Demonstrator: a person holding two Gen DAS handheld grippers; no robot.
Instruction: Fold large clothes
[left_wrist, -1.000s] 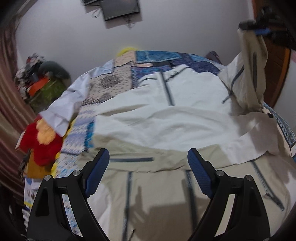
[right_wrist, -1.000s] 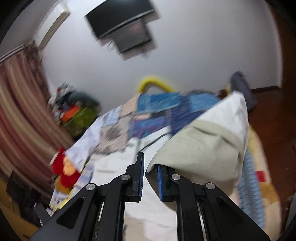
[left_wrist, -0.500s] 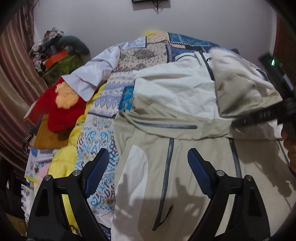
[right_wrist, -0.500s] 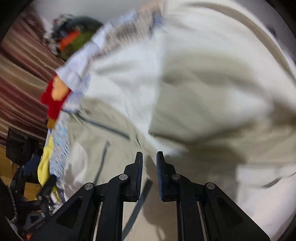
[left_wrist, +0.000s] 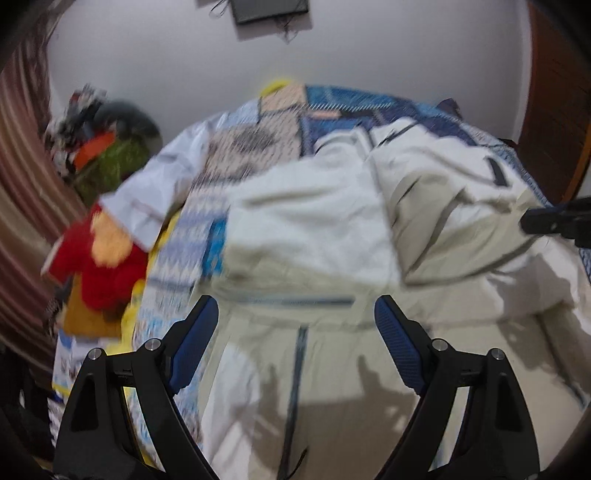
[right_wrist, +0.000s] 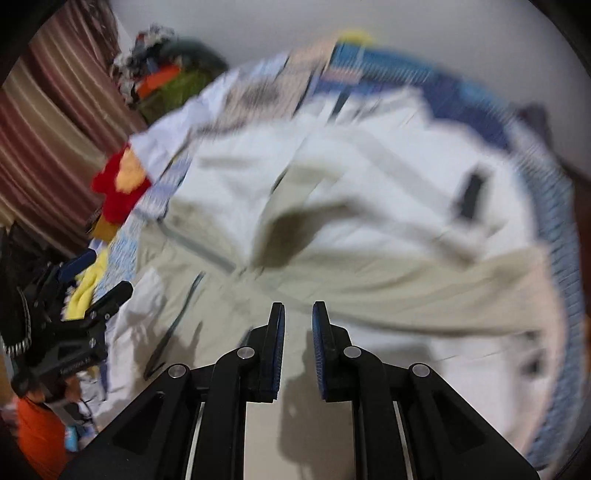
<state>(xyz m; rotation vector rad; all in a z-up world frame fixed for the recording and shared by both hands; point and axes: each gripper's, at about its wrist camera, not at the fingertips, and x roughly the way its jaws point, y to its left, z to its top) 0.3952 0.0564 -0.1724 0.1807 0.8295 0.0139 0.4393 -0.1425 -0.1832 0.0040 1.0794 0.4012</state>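
A large beige and white jacket (left_wrist: 314, 229) with grey zips lies spread over the bed, its right side folded in over the middle (right_wrist: 369, 184). My left gripper (left_wrist: 295, 332) hovers open above the jacket's lower front, with nothing between its blue pads. My right gripper (right_wrist: 298, 321) is shut to a narrow slit just over the beige cloth, and no fabric shows between its jaws. Its black tip also pokes in at the right edge of the left wrist view, beside the folded part. In the right wrist view the left gripper (right_wrist: 103, 275) stands at the far left.
A blue patchwork bedspread (left_wrist: 332, 103) covers the bed. A red and yellow plush toy (left_wrist: 107, 266) and a white garment (left_wrist: 155, 192) lie on its left side. A pile of clothes (left_wrist: 107, 147) and a striped curtain (left_wrist: 22, 166) stand left, a wooden door (left_wrist: 554, 92) right.
My right gripper came down from holding the jacket's side up in the air; that side now lies folded over the middle and no longer hangs from the jaws. The left gripper stayed open.
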